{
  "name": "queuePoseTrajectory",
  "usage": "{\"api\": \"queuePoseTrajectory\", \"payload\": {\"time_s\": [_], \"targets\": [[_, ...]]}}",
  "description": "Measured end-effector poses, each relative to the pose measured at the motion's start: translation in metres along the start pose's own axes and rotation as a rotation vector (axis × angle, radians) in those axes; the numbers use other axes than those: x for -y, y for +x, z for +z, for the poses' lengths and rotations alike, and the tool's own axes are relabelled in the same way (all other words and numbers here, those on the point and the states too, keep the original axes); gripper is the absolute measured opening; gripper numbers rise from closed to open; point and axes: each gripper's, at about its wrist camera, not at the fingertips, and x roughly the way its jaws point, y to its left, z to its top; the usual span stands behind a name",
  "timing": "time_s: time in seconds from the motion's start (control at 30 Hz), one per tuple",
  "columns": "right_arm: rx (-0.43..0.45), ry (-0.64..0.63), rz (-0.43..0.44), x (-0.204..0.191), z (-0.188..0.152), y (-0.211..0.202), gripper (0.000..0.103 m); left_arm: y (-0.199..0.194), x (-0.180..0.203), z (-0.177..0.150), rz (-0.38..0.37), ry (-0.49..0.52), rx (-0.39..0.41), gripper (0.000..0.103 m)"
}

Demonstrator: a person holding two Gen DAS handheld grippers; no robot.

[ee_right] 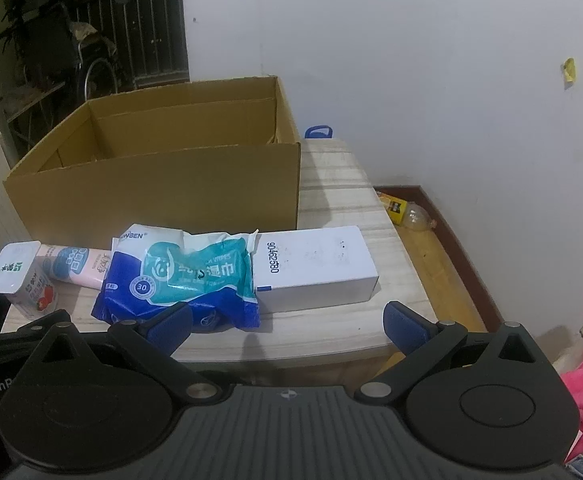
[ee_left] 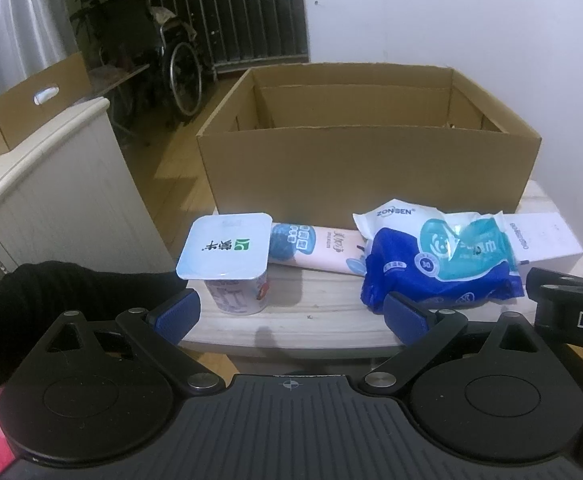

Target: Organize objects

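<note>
Each tool, left (ee_left: 291, 312) and right (ee_right: 287, 320), hangs with fingers apart and empty at the tabletop's (ee_right: 331, 184) near edge, facing the yogurt cup (ee_left: 227, 260), toothpaste tube (ee_left: 319, 250), wet-wipes pack (ee_left: 439, 260) and white carton (ee_right: 315, 268) lined up before the open cardboard box (ee_left: 363, 168), presumably their destination.

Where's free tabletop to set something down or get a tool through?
Free: the strip right of the cardboard box, behind the white box; the front edge before the yogurt cup. Crowded: the row of cup, pink tube, wipes pack and white box.
</note>
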Motion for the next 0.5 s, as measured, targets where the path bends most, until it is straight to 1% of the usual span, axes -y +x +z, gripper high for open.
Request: {"api": "queuePoseTrajectory", "payload": {"time_s": [0.5], "targets": [[-0.004, 0.003, 0.002, 0.0005, -0.0006, 0.0002, 0.103, 0.0, 0.0005, 0.0, -0.006, 0.001, -0.004, 0.099]]}}
